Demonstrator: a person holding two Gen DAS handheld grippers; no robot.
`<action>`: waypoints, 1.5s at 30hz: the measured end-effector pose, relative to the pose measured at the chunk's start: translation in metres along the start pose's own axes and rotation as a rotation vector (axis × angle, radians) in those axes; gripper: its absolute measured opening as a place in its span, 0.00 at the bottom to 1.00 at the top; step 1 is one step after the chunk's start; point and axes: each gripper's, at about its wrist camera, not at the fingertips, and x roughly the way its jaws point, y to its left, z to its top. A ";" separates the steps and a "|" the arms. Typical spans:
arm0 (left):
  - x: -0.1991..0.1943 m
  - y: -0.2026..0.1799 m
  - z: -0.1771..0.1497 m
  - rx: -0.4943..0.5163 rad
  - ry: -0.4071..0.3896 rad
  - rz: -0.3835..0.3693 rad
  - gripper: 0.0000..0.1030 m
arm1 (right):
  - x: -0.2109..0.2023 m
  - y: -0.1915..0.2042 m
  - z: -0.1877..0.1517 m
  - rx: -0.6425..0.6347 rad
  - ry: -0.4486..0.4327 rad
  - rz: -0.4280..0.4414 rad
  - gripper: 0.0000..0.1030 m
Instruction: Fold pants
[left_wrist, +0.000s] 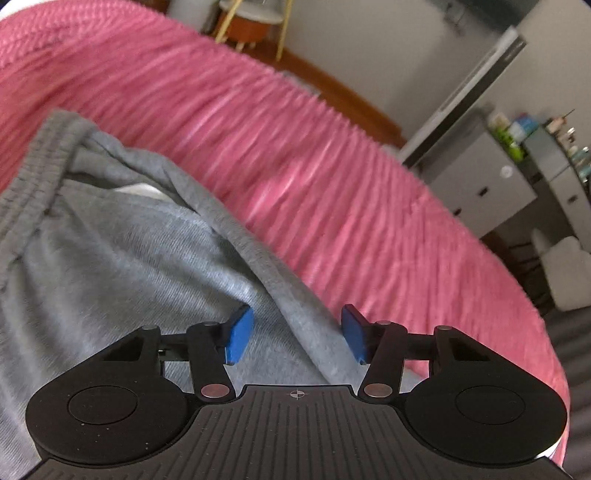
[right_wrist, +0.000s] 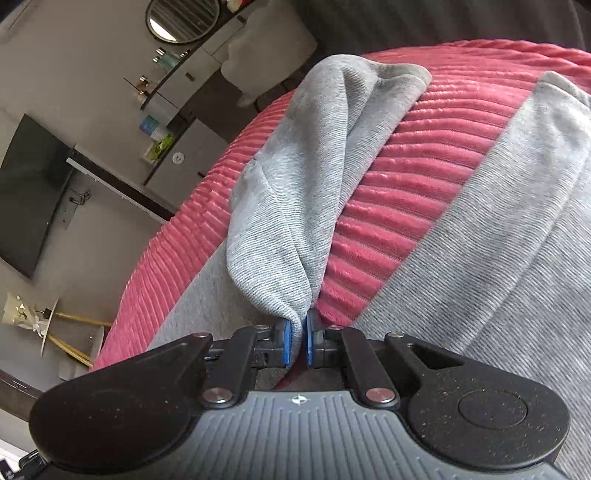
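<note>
Grey sweatpants (left_wrist: 129, 258) lie on a pink ribbed bedspread (left_wrist: 295, 147), with their elastic waistband (left_wrist: 33, 173) at the left of the left wrist view. My left gripper (left_wrist: 297, 338) hovers over a raised fold of the pants. Its blue pads (left_wrist: 240, 336) stand apart on either side of the fold without pressing it. In the right wrist view my right gripper (right_wrist: 298, 341) is shut on a pinch of one pant leg (right_wrist: 295, 184), which hangs lifted and bunched toward its cuff (right_wrist: 369, 74). More of the pants (right_wrist: 498, 240) lies flat to the right.
The bedspread (right_wrist: 388, 192) ends at a curved edge, with floor beyond it. Past the edge stand a wall-mounted TV (right_wrist: 29, 192), grey cabinets (left_wrist: 480, 192) with small items on top, a round mirror (right_wrist: 181, 18) and a small side table (left_wrist: 251, 18).
</note>
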 end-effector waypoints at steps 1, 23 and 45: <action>0.004 0.001 0.001 -0.011 0.000 0.000 0.55 | 0.003 0.002 0.000 -0.013 -0.005 -0.003 0.06; -0.099 0.005 0.008 0.050 -0.074 -0.166 0.08 | -0.036 0.042 0.048 -0.011 -0.034 0.100 0.06; -0.194 0.181 -0.200 0.010 -0.047 -0.135 0.28 | -0.187 -0.088 -0.021 0.007 0.093 -0.181 0.10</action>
